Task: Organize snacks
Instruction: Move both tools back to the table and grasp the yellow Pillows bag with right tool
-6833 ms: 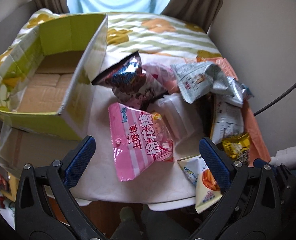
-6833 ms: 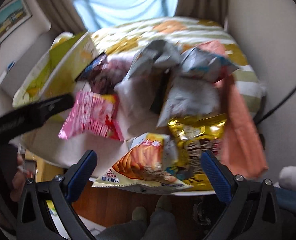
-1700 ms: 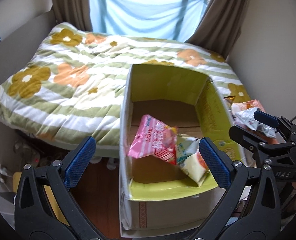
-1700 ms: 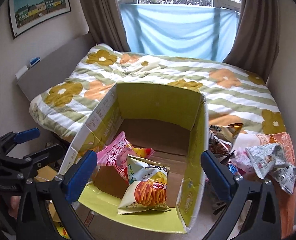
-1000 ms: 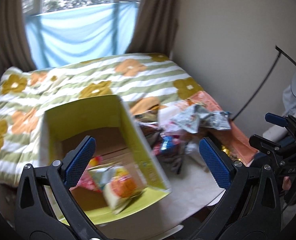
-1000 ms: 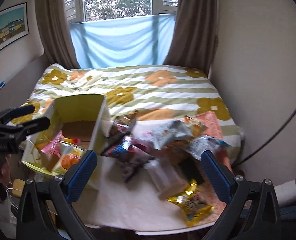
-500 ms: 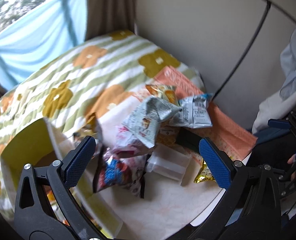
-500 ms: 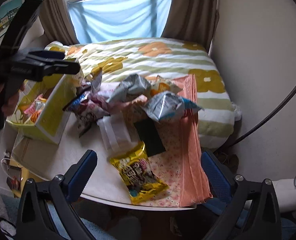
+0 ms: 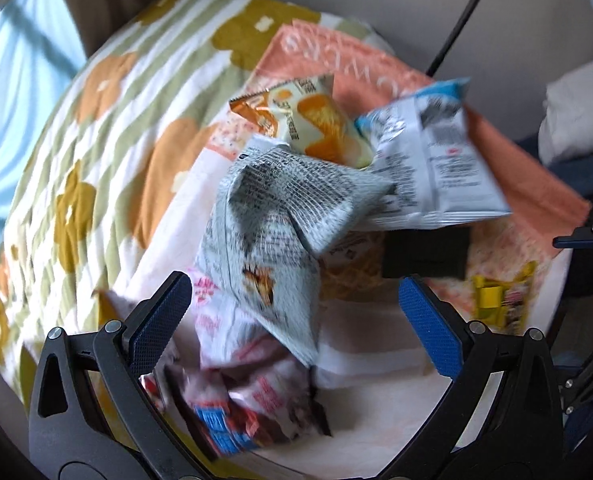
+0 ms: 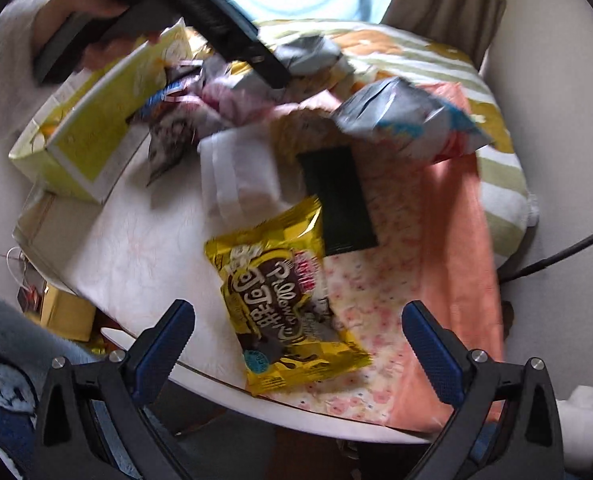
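My left gripper (image 9: pixel 296 320) is open and hovers over a pile of snack bags. A crumpled grey printed bag (image 9: pixel 276 216) lies just ahead of its fingers, with a pink and red bag (image 9: pixel 248 384) below it. My right gripper (image 10: pixel 298 344) is open above a yellow chocolate snack bag (image 10: pixel 280 292) that lies flat on the white table (image 10: pixel 136 256). The yellow-green cardboard box (image 10: pixel 96 132) stands at the table's left. In the right wrist view the left gripper's dark body (image 10: pixel 216 16) reaches over the pile, held by a hand (image 10: pixel 92 4).
A grey and blue bag (image 9: pixel 432 160), an orange and white bag (image 9: pixel 312 116), a flat black packet (image 10: pixel 338 196) and a white plastic pack (image 10: pixel 236 176) lie around the pile. An orange cloth (image 10: pixel 452 248) covers the table's right side. A flowered bed (image 9: pixel 96 128) stands behind.
Both grippers have dropped closer to the table. The left one has closed in on the grey bag in the pile, the right one on the yellow bag. Both stay open.
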A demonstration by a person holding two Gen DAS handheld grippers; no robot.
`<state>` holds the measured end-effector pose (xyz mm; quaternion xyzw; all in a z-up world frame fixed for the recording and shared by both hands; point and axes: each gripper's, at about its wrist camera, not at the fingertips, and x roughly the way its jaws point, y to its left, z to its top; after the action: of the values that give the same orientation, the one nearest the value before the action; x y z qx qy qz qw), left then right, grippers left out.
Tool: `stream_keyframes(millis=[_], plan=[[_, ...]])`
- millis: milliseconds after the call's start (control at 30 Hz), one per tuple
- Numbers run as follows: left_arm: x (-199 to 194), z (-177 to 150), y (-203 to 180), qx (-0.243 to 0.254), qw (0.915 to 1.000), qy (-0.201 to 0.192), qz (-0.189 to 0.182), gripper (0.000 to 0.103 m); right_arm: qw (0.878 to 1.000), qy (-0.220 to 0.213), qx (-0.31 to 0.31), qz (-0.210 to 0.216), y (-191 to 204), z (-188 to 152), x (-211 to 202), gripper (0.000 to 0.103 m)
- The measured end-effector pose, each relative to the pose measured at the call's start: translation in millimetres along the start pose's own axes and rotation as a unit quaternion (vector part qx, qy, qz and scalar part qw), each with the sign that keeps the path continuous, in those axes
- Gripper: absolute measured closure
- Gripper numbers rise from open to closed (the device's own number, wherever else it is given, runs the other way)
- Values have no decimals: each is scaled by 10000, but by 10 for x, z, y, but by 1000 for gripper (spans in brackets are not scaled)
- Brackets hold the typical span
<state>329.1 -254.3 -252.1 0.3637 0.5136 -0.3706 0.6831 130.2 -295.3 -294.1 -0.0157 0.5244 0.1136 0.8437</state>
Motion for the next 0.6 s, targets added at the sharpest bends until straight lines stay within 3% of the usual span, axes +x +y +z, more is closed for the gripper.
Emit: stream_keyframes(millis=[133,233,367,467,600], plan=[[159,69,32,106,9998,103,-94,2,9998,112,-116,-109,52,-20,169,0],[244,106,63,159,9998,129,-87,10,9994,162,-211,-203,81,-19,236,0],[336,143,74,240,9996,131,-69,13,9990,180,-316,-251,129,-24,296,0],[380,168,96,293,9995,102,22,21,9985,201,-418,-304,161,-7,342,1],[421,212,156,265,9996,81,34,39,9978,260,-504,-337,181,32,431,8]])
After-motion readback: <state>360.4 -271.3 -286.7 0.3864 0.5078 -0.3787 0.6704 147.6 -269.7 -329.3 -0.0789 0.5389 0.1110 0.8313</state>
